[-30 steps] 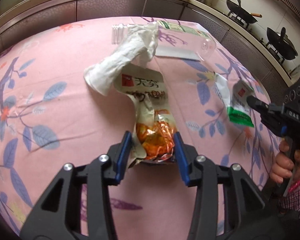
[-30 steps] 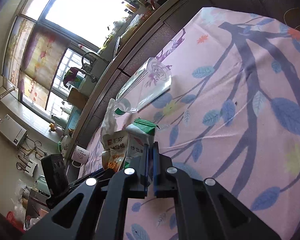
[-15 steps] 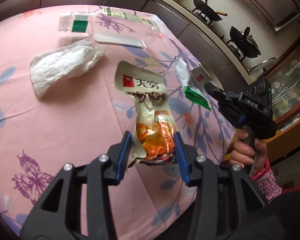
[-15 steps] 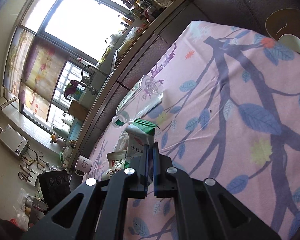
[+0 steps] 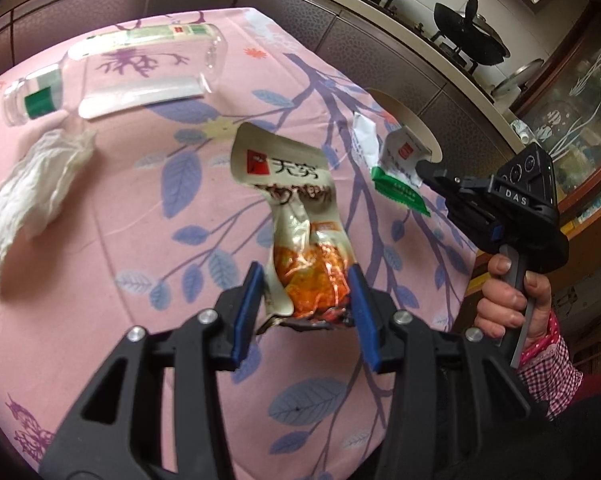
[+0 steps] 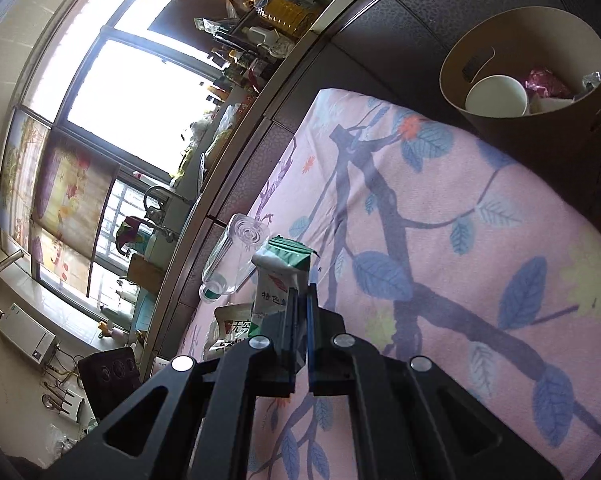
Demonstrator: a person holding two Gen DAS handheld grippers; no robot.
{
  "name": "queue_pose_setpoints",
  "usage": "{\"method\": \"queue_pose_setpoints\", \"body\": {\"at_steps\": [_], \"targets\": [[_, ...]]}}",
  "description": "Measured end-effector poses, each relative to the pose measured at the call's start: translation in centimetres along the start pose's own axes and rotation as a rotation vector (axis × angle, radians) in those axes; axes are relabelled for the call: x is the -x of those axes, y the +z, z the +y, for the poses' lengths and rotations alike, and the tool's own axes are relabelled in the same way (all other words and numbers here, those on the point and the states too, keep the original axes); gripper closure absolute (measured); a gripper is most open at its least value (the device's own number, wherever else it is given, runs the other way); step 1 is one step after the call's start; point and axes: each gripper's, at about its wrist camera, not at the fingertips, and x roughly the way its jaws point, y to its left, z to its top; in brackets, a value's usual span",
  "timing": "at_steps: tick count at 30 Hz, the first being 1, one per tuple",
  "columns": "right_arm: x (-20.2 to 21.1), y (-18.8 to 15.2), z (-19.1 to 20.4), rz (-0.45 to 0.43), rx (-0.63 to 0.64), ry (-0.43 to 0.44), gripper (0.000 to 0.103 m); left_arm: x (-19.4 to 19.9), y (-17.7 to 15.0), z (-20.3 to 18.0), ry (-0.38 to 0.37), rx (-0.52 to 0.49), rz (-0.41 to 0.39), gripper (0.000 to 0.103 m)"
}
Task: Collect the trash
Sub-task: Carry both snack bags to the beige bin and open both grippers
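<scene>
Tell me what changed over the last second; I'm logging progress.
Both tongs lifted their wrappers off the table and carried them toward the bin: left tongs with the snack bag, right tongs with the green-edged wrapper. Bottle and tissue stayed put.

From my left wrist view, the snack packet (image 5: pixel 300 236) has its bottom edge tucked behind the blue pads (image 5: pixel 246 312) of the left hand-held gripper (image 5: pixel 304 312), so I cannot see how far it reaches. The crumpled tissue (image 5: pixel 28 192), left of that packet, runs off the picture's left edge. The brown bin (image 5: pixel 412 128) beyond the packet shows only a sliver of rim behind the green-and-white wrapper (image 5: pixel 396 168). In my right wrist view the wrapper's (image 6: pixel 280 280) lower part vanishes between the nearly closed fingers (image 6: pixel 288 320) of the right hand-held gripper (image 6: pixel 300 312). Inside the bin (image 6: pixel 460 56) the items beside the white cup (image 6: pixel 496 96) are too small to identify.
</scene>
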Motion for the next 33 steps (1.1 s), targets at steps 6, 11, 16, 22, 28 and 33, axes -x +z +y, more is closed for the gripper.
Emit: {"method": "queue_pose_setpoints", "body": {"at_steps": [6, 11, 16, 22, 28, 33], "targets": [[1.2, 1.2, -2.0, -0.046, -0.034, -0.001, 0.102, -1.6, 2.3, -2.0, -0.020, -0.065, 0.018, 0.061], [3.9, 3.9, -3.6, -0.149, -0.044, -0.023, 0.102, -4.0, 6.6, -5.4, -0.046, -0.158, 0.017, 0.061], [7.6, 8.1, -7.0, -0.289, -0.071, -0.114, 0.102, -8.4, 12.4, -10.2, -0.106, -0.247, 0.036, 0.061], [9.7, 13.3, -11.5, -0.399, -0.075, -0.275, 0.102, -16.5, 19.1, -16.3, -0.140, -0.320, 0.098, 0.061], [7.7, 15.7, -13.7, -0.371, -0.047, -0.374, 0.102, -23.1, 22.0, -19.4, -0.060, -0.370, 0.148, 0.061], [6.2, 16.1, -14.4, -0.345, -0.053, -0.434, 0.101, -25.6, 22.2, -19.8, 0.036, -0.377, 0.169, 0.043]]}}
